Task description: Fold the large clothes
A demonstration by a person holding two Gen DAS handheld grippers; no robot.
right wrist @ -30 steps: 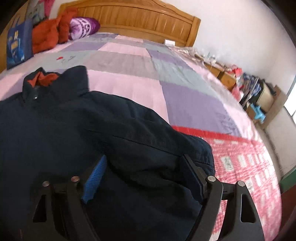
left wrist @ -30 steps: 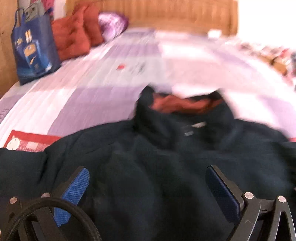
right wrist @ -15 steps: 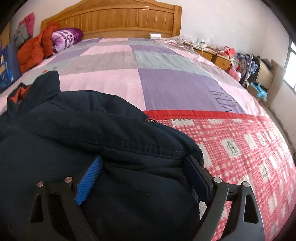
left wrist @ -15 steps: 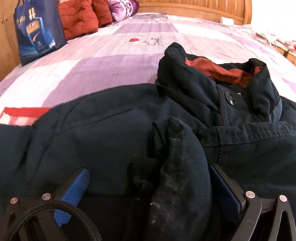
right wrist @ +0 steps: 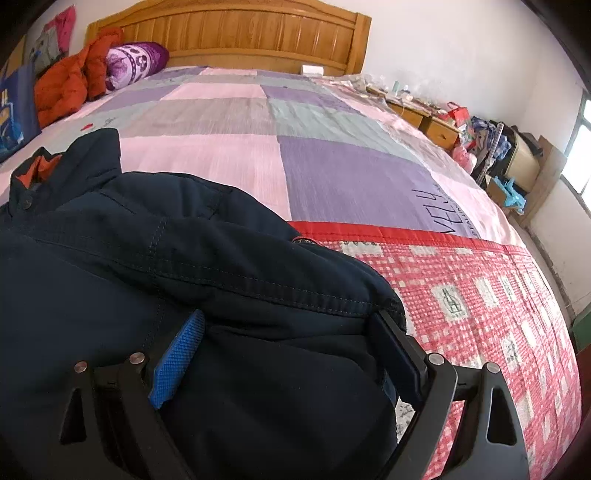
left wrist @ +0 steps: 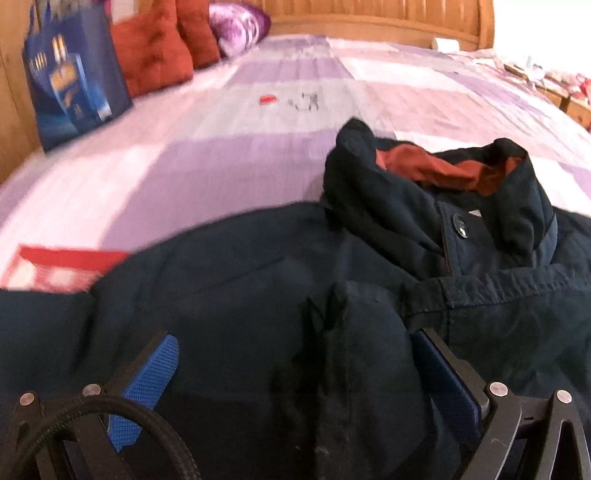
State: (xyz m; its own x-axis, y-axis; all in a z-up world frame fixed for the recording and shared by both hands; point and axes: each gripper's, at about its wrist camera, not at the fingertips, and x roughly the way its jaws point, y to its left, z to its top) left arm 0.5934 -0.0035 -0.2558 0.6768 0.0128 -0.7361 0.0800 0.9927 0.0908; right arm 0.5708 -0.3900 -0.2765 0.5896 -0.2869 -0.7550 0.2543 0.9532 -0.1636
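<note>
A dark navy jacket (left wrist: 240,277) with a rust-red collar lining (left wrist: 436,166) lies spread on the bed. My left gripper (left wrist: 291,338) hovers low over it with jaws wide. A folded sleeve end (left wrist: 362,332) bulges up between them and brushes the right pad, while the left pad stays free. In the right wrist view, the jacket (right wrist: 184,251) has its right edge folded over. My right gripper (right wrist: 286,317) stands open around that bulging fold, its fingertips tucked under the seam.
The patchwork quilt (right wrist: 332,166) in pink, purple and red check covers the bed. A blue bag (left wrist: 74,85), an orange-red garment (left wrist: 159,55) and a purple pillow (left wrist: 236,26) sit near the wooden headboard (right wrist: 229,33). Cluttered nightstands (right wrist: 436,125) line the right side.
The jacket settled onto the bed and a sleeve fold now lies between the left jaws. The right gripper sank toward the jacket's right edge and its jaws spread a little wider.
</note>
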